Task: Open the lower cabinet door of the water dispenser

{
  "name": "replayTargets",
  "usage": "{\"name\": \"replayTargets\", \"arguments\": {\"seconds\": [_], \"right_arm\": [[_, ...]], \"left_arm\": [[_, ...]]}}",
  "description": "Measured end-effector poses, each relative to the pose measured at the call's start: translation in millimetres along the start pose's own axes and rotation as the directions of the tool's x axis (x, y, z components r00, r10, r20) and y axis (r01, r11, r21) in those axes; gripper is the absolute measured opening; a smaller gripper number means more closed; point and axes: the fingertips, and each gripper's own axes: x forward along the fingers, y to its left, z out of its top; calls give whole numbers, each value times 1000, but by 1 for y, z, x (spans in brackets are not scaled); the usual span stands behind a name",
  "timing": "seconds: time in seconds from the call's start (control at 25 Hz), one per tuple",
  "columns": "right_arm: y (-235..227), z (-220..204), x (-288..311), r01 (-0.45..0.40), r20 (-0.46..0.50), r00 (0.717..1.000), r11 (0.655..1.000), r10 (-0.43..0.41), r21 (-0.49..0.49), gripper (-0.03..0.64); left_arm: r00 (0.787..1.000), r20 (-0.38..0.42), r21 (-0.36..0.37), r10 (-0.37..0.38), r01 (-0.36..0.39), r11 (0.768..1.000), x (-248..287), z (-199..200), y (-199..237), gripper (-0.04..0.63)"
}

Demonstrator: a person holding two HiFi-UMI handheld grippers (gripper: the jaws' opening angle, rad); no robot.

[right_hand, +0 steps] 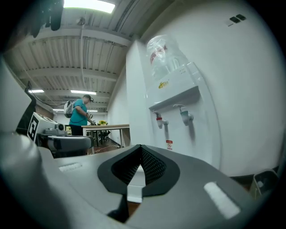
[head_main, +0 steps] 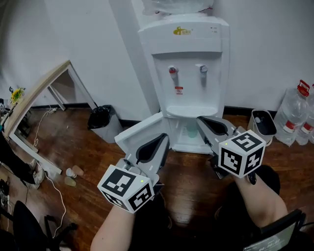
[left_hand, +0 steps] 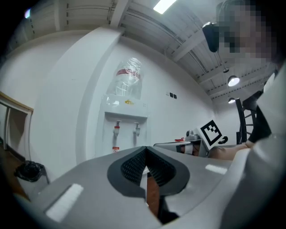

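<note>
Low on dispenser, door points left.

The water dispenser stands against the wall with a bottle on top, its lower cabinet door swung out to the left. Left of it sits a waste bin, and farther left a table — paper cups lie on the floor nearby. To the dispenser's right stands an open container, then water bottles.

L tongs, R tongs: grey, black pads; white marker cubes.
</note>
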Motion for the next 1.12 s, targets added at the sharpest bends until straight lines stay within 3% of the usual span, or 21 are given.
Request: {"name": "replayTargets", "arguments": {"seconds": [0.16,0.36,0.48,0.64,0.84,1.12], "right_arm": [[12,-2,19,-24,-2,1000,1000,24,17,2],[22,-8,39,-43,-9,999,999,43,-16,2],[19,-9,44,-32,-13,999,998,31,-50,2],[4,-15,44,38,-24,999,997,-39,-74,2],[-24,-24,46,128,-37,990,986,-132,-107,2],[-43,-30,51,169,-39,984,983,-172,-72,2]], "left_arm": [[999,-41,64,12,-9,998,-11,-8,10,3],[998,-53,20,30,-29,999,-11,-17,39,3],[996,-87,47,29,-25,999,-2,-29,50,3],[994,-105,71,-34,42,997,17,-48,52,11],[993,-19,42,-120,121,992,47,-43,52,37],[982,-55,73,-182,186,980,79,-65,54,37]]}}
